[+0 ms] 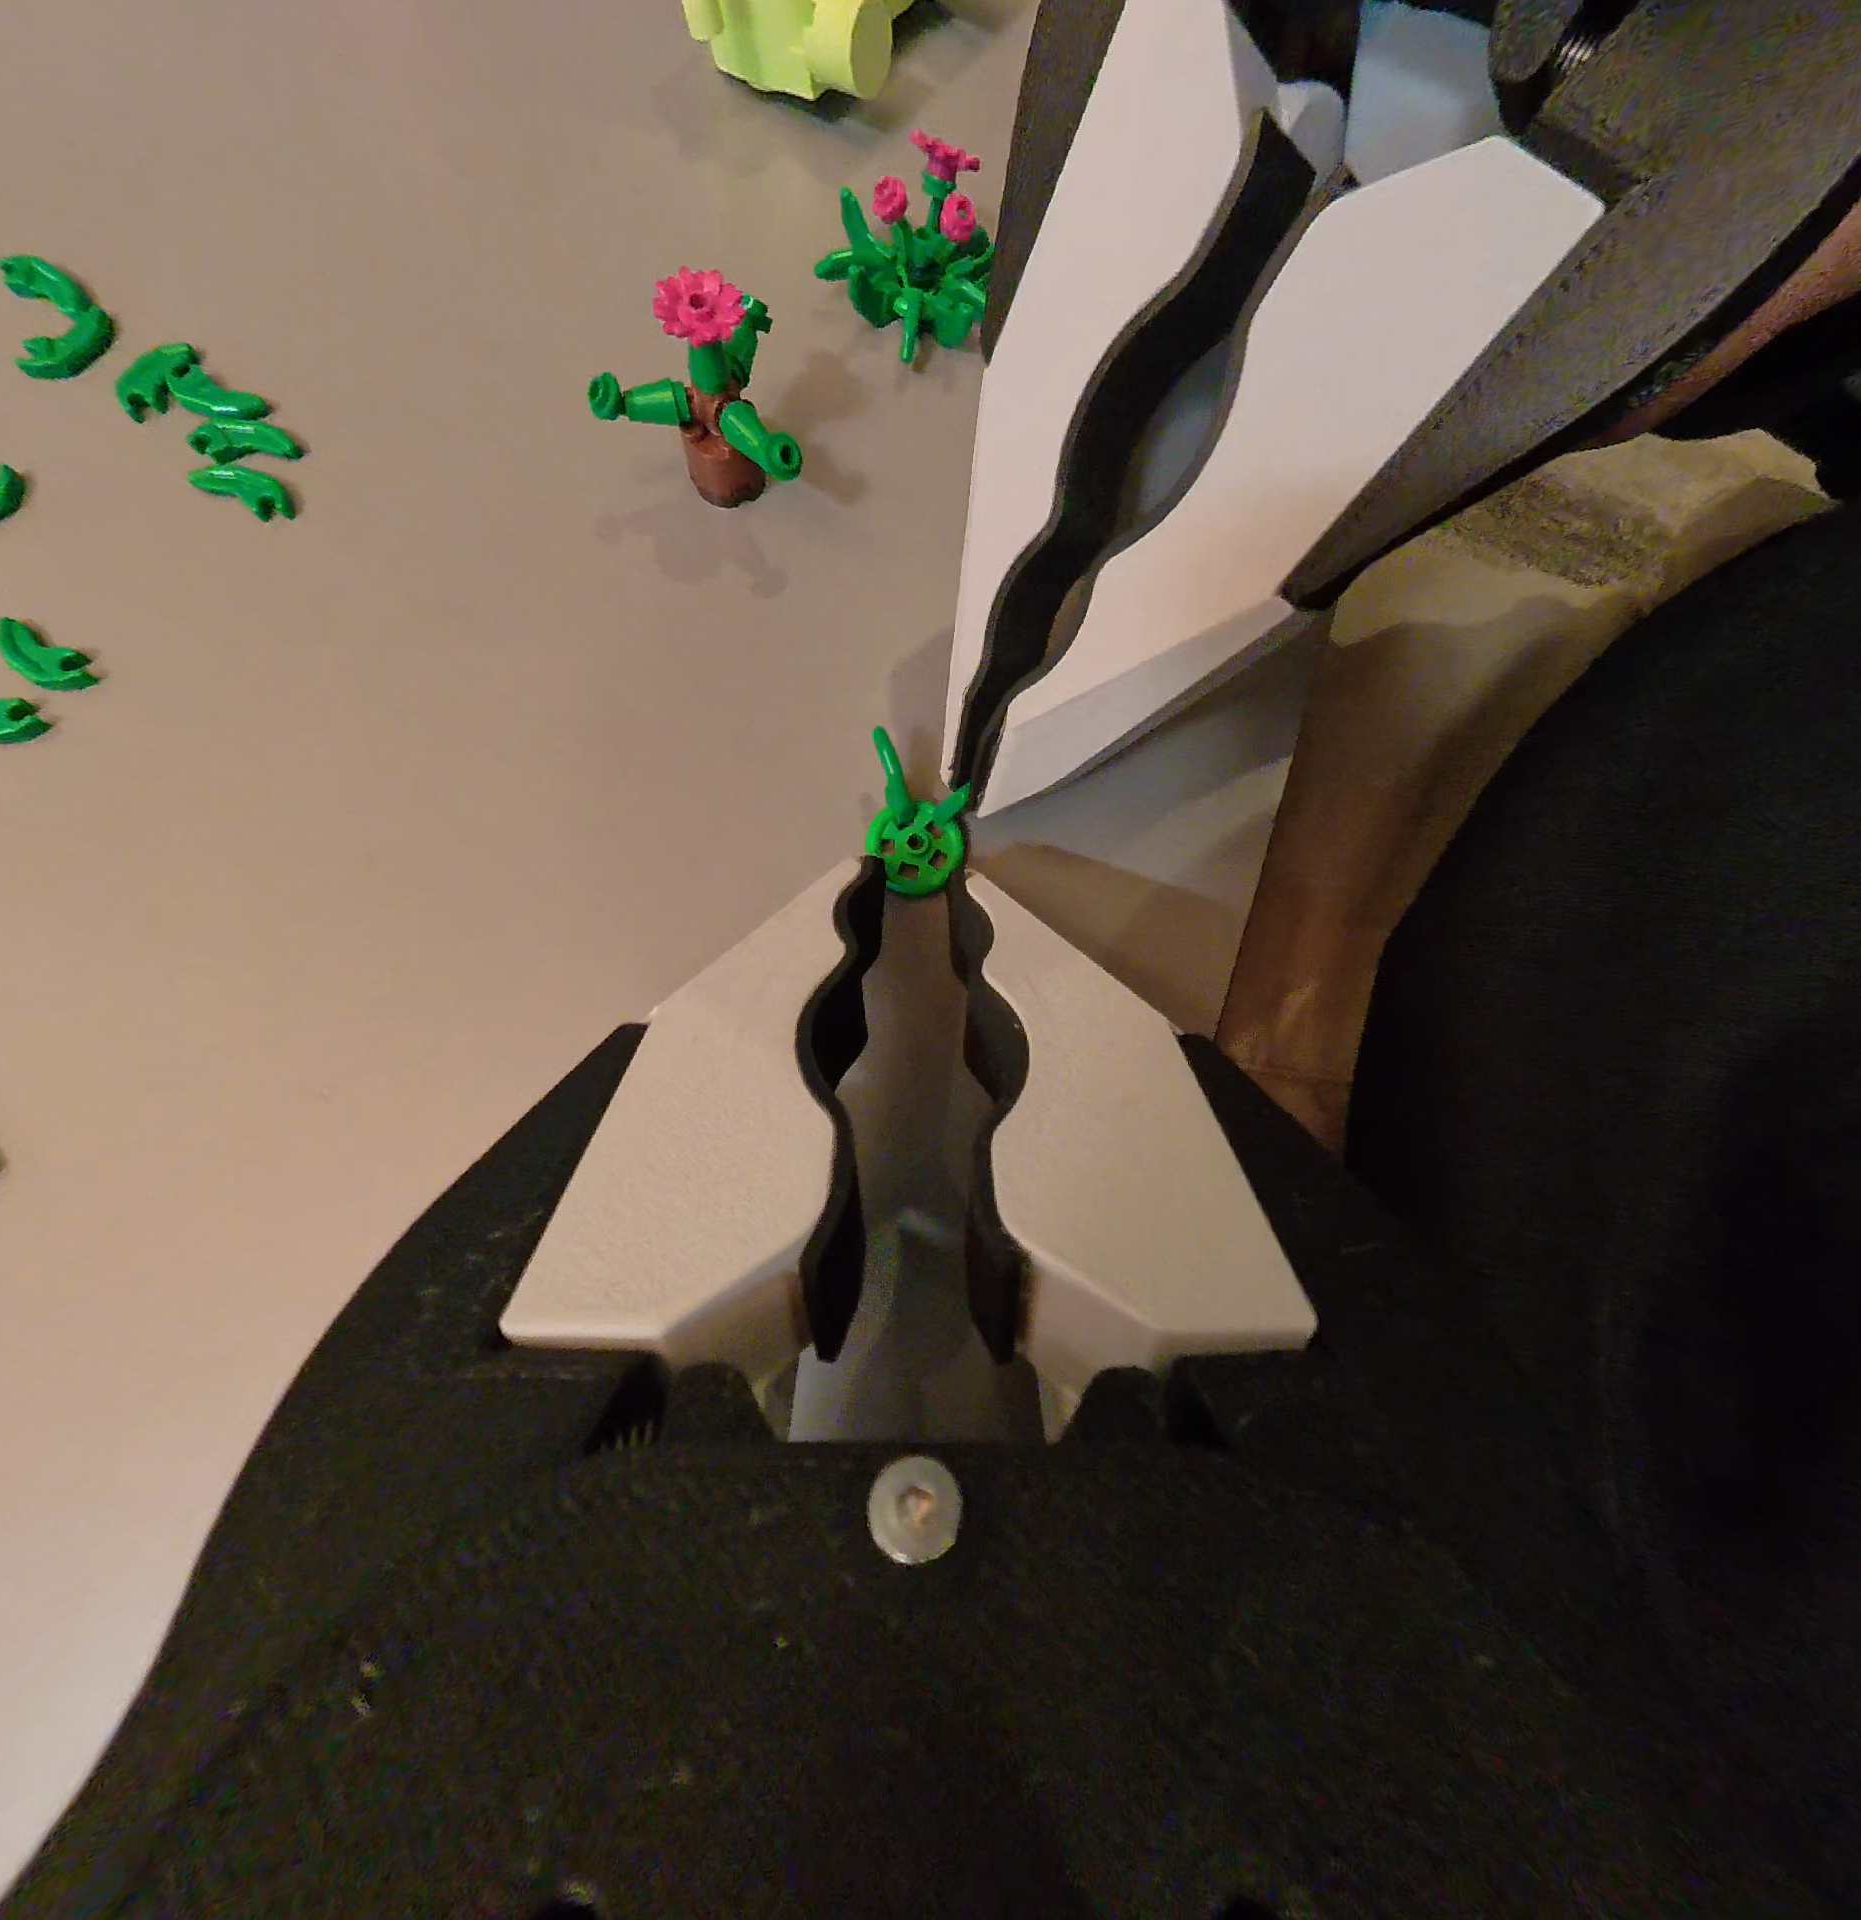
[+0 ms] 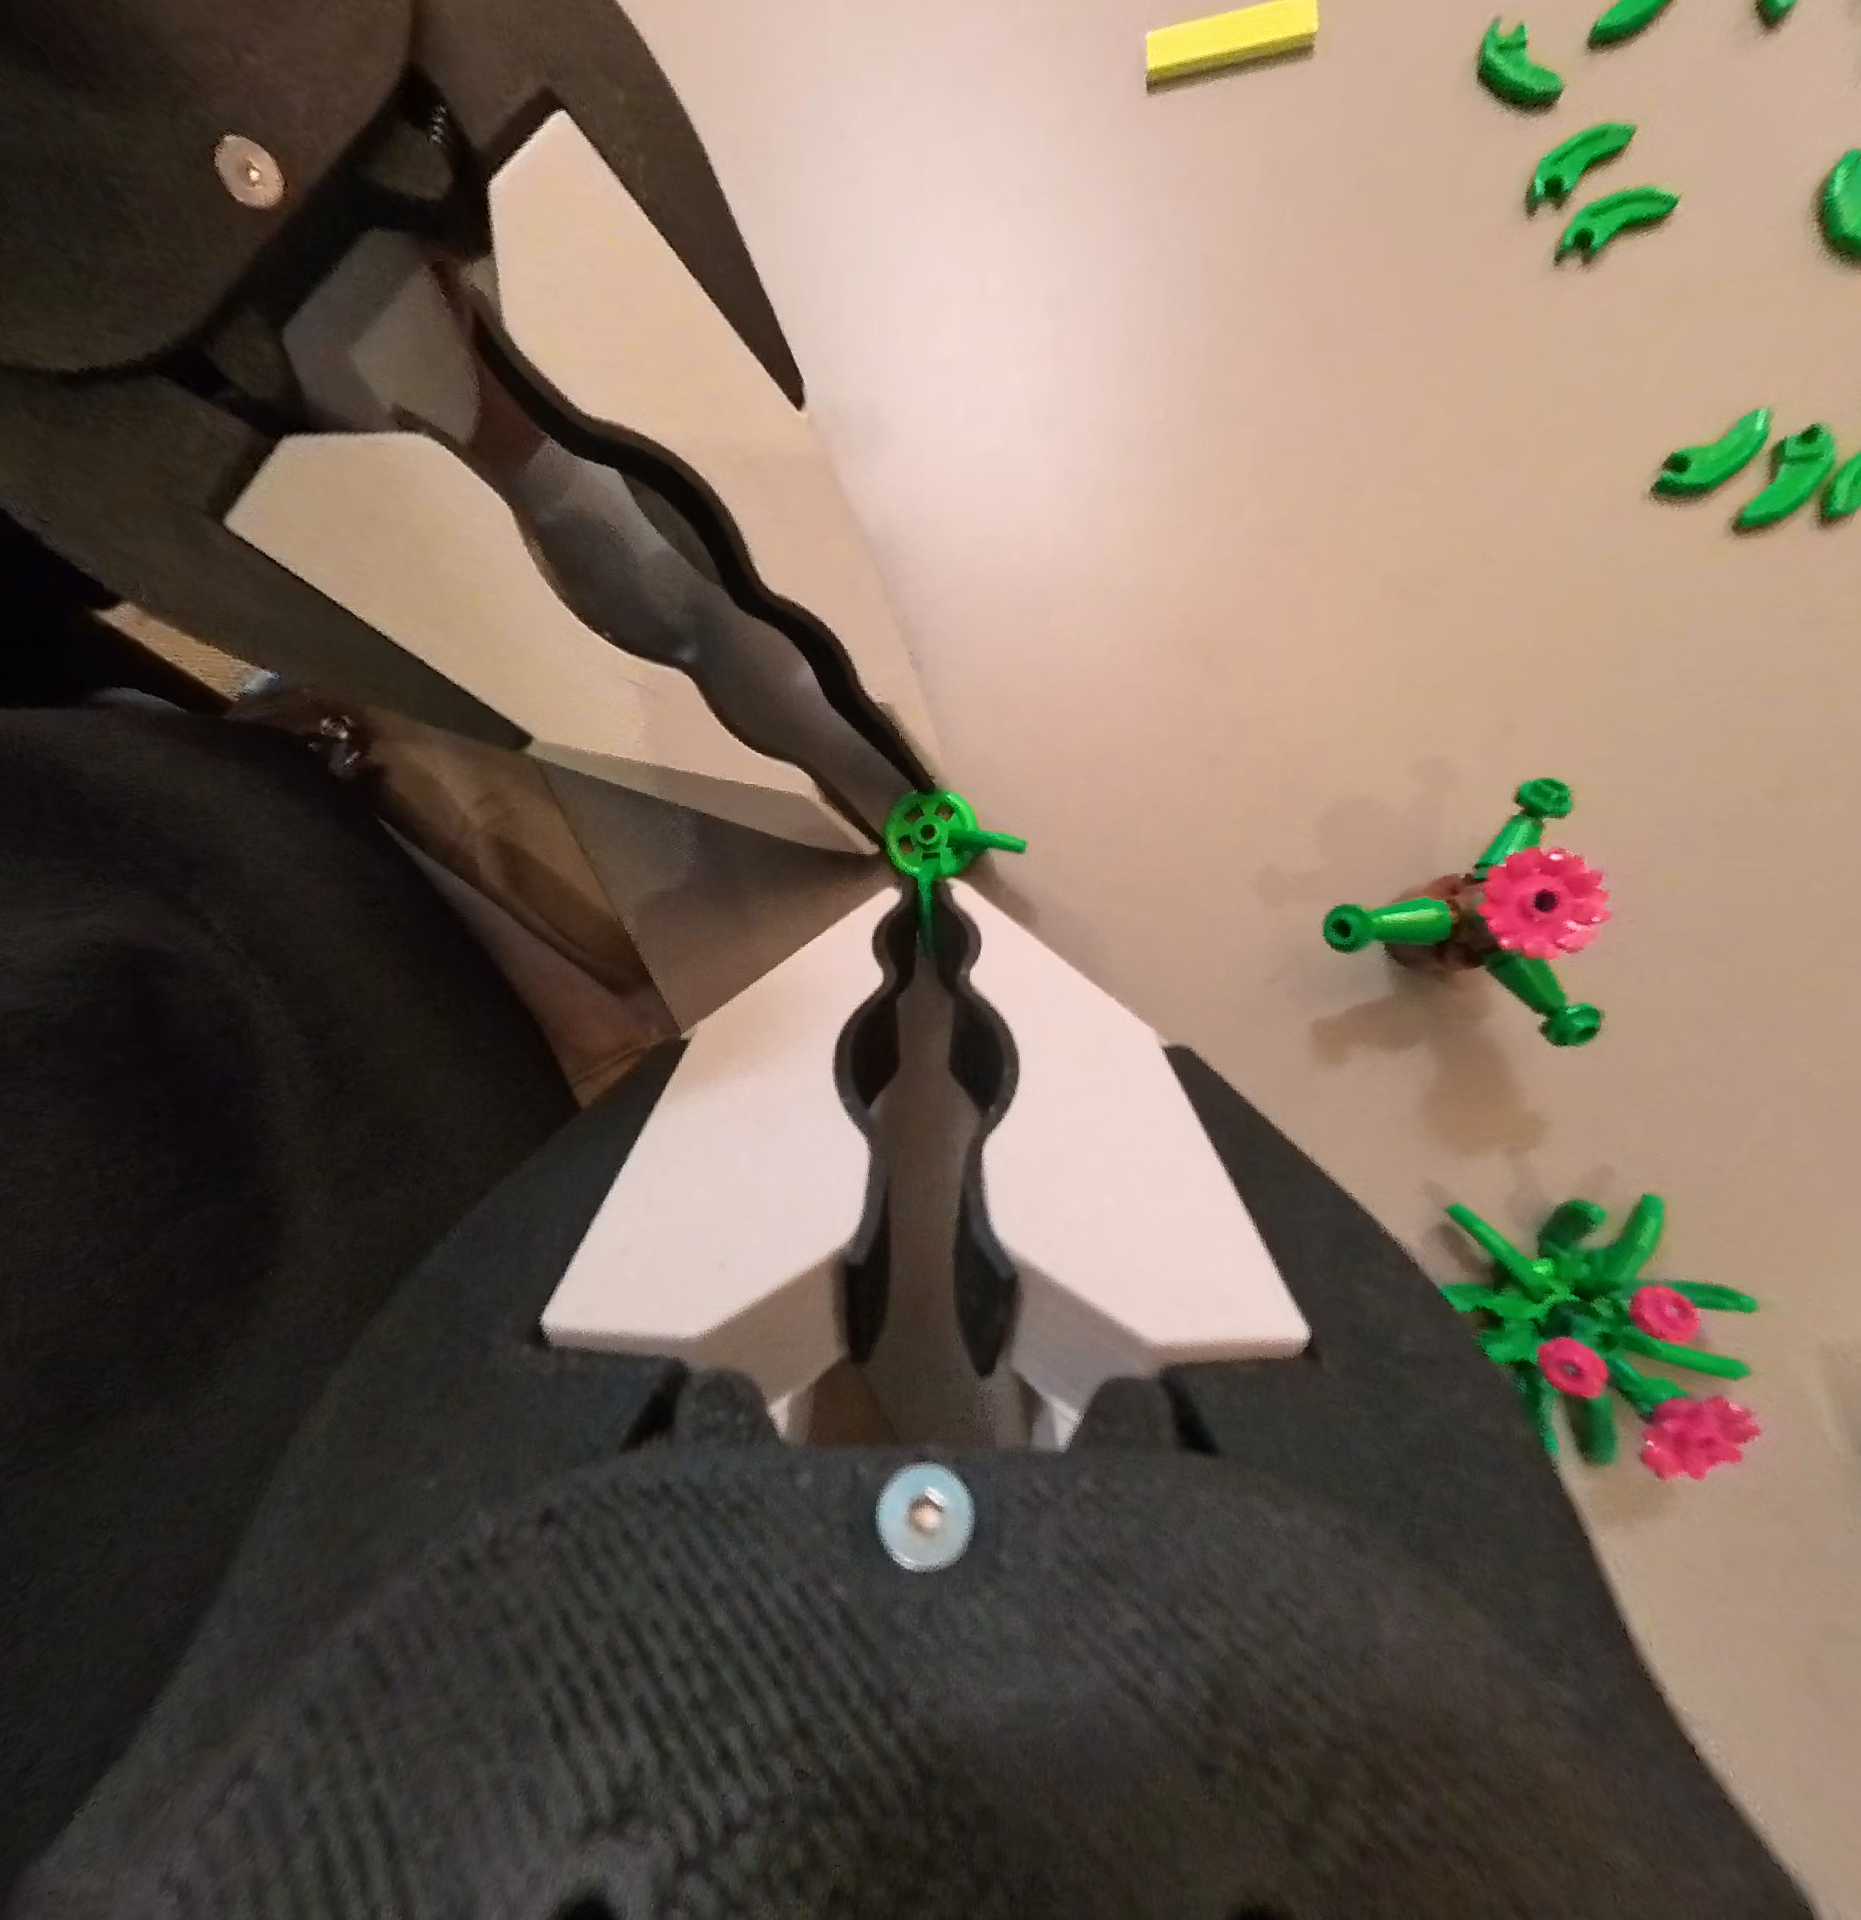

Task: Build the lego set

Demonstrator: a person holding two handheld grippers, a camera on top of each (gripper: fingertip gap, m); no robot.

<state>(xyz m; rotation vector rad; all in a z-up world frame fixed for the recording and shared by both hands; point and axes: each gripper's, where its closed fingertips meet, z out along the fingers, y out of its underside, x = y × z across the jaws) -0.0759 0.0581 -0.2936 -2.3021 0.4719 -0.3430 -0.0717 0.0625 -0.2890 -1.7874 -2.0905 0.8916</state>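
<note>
A small green round stem piece [image 1: 913, 850] with thin stalks is held in the air between both grippers, above the beige table [image 1: 386, 935]. My left gripper [image 1: 910, 885] is shut on its round hub. My right gripper [image 1: 965, 774] comes in from the upper right and is shut on one thin stalk. In the right wrist view the same piece [image 2: 928, 840] sits at my right gripper's tips [image 2: 926, 920], with one stalk pinched between them. The left gripper [image 2: 898, 821] meets it there from the upper left.
A brown pot stem with a pink flower [image 1: 720, 416] [image 2: 1466, 925] and a leafy green plant with pink flowers [image 1: 910, 260] [image 2: 1591, 1340] stand on the table. Several loose green leaf pieces [image 1: 209, 416] [image 2: 1601, 197] lie farther off. A lime block [image 1: 801, 42] and a yellow tile [image 2: 1232, 36] lie at the edges. My two grippers' fingertips are within a few centimetres of each other.
</note>
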